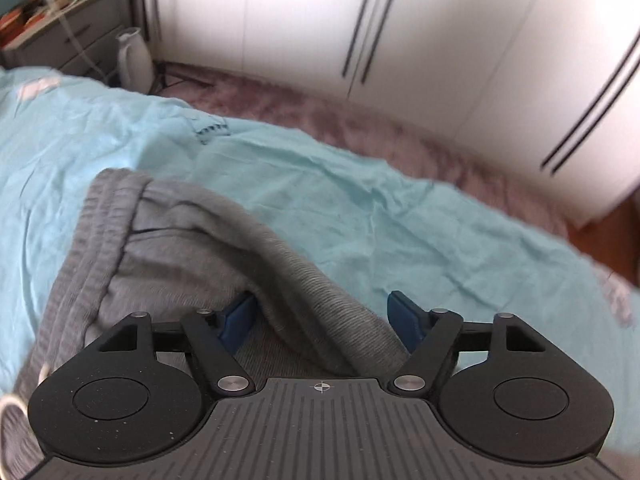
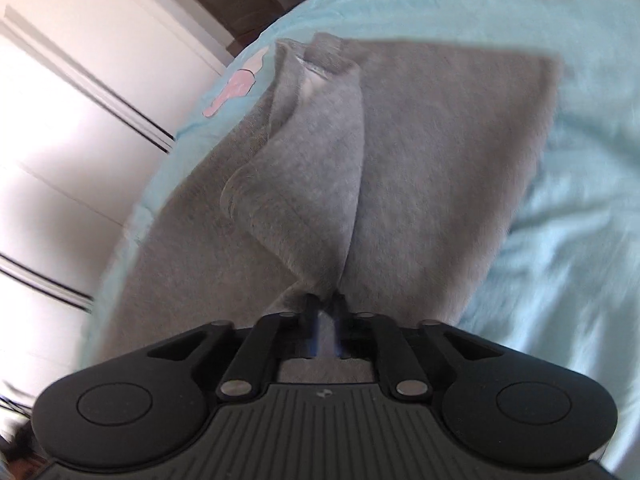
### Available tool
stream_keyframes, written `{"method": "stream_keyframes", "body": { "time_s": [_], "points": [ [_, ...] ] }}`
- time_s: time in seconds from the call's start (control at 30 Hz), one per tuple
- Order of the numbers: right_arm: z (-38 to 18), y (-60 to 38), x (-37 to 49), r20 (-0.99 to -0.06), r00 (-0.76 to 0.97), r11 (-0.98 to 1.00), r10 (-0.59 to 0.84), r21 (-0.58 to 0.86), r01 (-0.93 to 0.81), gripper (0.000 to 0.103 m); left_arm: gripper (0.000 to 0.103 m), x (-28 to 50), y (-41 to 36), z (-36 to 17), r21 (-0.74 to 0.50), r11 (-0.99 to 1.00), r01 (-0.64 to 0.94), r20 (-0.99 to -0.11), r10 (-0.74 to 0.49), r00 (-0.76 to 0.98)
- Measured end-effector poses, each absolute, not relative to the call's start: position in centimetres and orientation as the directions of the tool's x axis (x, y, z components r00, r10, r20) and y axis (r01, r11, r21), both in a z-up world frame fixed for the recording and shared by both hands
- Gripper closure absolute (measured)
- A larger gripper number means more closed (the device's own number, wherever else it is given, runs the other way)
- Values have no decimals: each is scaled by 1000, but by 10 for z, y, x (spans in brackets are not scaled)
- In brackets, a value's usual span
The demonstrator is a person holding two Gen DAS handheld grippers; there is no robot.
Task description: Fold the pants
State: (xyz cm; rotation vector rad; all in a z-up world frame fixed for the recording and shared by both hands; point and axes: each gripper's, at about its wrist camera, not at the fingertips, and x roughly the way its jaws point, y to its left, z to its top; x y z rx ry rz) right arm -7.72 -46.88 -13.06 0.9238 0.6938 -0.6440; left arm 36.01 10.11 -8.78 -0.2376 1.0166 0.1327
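Observation:
Grey sweatpants (image 1: 168, 256) lie on a light blue bedsheet (image 1: 360, 208). In the left wrist view the ribbed waistband (image 1: 104, 216) is at the left, and a raised fold of grey fabric runs between the blue fingers. My left gripper (image 1: 324, 320) is open, its fingers spread either side of that fold. In the right wrist view the pants (image 2: 420, 152) stretch away over the sheet (image 2: 580, 160), with a lifted ridge of cloth (image 2: 312, 160) leading to my right gripper (image 2: 326, 308), which is shut on the fabric.
White wardrobe doors (image 1: 400, 20) stand beyond a mauve carpet (image 1: 320, 108). A grey dresser (image 1: 68, 28) with clutter and a white kettle (image 1: 134, 56) are at the far left. The bed edge (image 2: 160, 184) drops off on the left of the right wrist view.

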Motion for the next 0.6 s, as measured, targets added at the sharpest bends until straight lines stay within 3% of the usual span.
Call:
{"method": "stream_keyframes", "body": {
  "time_s": [0.03,0.1,0.17,0.33,0.4,0.43,0.5,0.53,0.6],
  "points": [
    [-123,-463,-76,-774,594,485,-220,441,755,77,31,362,99,-90,-115,970,-215,-854,14,520],
    [-110,-459,-67,-781,559,552,-278,347,758,59,41,365,99,-94,-105,971,-216,-860,20,509],
    [-101,-453,-48,-796,488,617,-358,191,764,51,48,365,104,-97,-123,966,-228,-860,11,511],
    [-87,-439,-20,-760,513,728,-399,78,681,51,73,364,115,-97,-142,965,-222,-867,-14,498],
    [-91,-442,-6,-787,466,736,-403,24,677,52,82,365,123,-96,-176,957,-230,-872,-42,488],
    [-100,-448,3,-826,413,733,-384,-1,680,55,84,364,126,-95,-195,952,-236,-871,-58,487],
    [-118,-461,11,-858,375,720,-352,9,694,82,89,361,134,-90,-233,942,-243,-868,-89,489],
    [-120,-464,14,-845,387,726,-369,-2,688,90,90,359,137,-85,-249,937,-243,-863,-101,495],
    [-112,-472,17,-831,413,730,-372,13,683,97,92,351,142,-68,-267,937,-227,-841,-112,529]
  ]
}}
